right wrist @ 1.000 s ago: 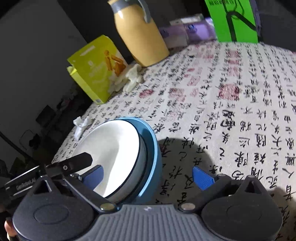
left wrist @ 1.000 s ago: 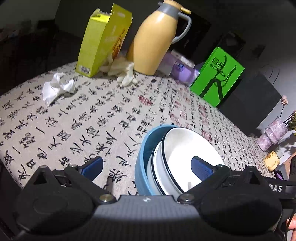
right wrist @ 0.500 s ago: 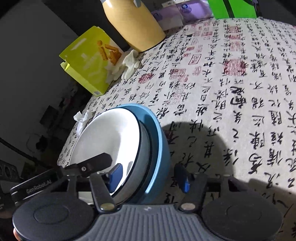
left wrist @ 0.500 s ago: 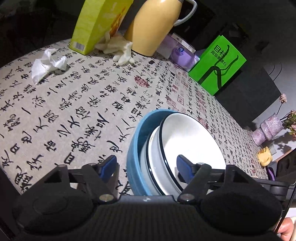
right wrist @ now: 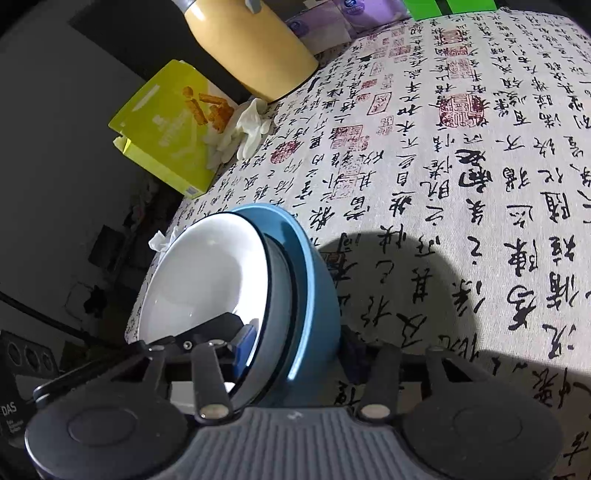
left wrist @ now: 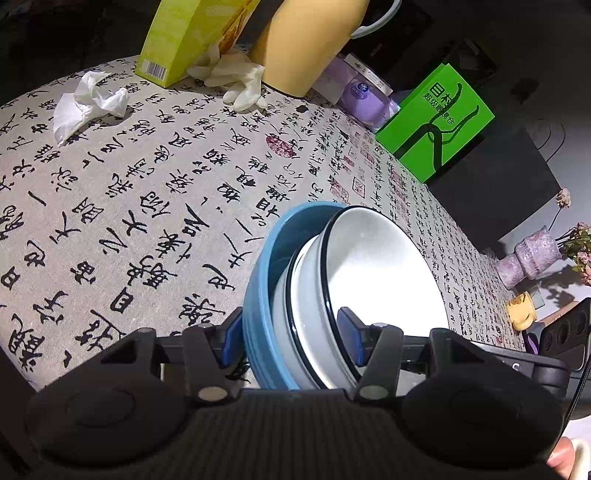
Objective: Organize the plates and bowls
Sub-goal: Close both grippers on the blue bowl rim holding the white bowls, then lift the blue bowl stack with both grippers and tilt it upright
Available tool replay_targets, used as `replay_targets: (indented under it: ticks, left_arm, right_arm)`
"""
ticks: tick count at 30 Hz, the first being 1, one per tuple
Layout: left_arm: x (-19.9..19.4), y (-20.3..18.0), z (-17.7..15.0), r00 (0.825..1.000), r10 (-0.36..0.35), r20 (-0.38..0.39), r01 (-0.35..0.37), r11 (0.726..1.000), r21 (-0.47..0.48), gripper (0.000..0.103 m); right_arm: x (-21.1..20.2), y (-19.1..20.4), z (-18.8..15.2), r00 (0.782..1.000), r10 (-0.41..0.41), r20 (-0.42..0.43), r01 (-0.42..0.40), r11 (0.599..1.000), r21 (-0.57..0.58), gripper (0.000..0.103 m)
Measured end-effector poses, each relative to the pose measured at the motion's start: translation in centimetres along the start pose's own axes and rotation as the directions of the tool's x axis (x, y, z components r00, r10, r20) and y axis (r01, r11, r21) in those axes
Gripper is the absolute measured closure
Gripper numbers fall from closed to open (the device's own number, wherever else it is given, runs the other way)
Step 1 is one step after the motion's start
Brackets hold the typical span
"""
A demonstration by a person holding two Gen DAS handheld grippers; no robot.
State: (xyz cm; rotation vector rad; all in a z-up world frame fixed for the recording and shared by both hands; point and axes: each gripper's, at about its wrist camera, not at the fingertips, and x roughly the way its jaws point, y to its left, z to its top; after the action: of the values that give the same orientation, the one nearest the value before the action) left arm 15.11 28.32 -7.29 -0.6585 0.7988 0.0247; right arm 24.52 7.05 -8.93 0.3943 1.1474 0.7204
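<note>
On the tablecloth [left wrist: 155,206], one blue bowl [left wrist: 258,295] with two white bowls [left wrist: 376,273] inside, both grippers' jaws closing across the rims.

Yellow jug [left wrist: 306,44]: top cut by upper edge, both views. Yellow-green box [left wrist: 184,37]: top cropped. Green bag [right wrist: 448,7]: only lower strip visible in right view. Blue bowl [left wrist: 258,306]: near rim hidden behind gripper bodies.
</note>
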Motion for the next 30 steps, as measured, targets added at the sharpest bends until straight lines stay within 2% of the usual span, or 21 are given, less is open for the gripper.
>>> replay_targets:
  ticks: [6,30]
  left_arm:
    - [0.18,0.02,-0.04,1.0,0.001,0.001,-0.001,1.0,-0.014,0.051]
    - [0.09,-0.2,-0.34,1.0,0.014,0.027,-0.013,1.0,-0.011,0.051]
  right_arm:
    - [-0.09,-0.65,-0.12,1.0,0.026,0.006,-0.027,0.999,0.029,0.06]
    - [-0.22,-0.4,-0.39,0.999,0.022,0.028,-0.023,0.999,0.024,0.06]
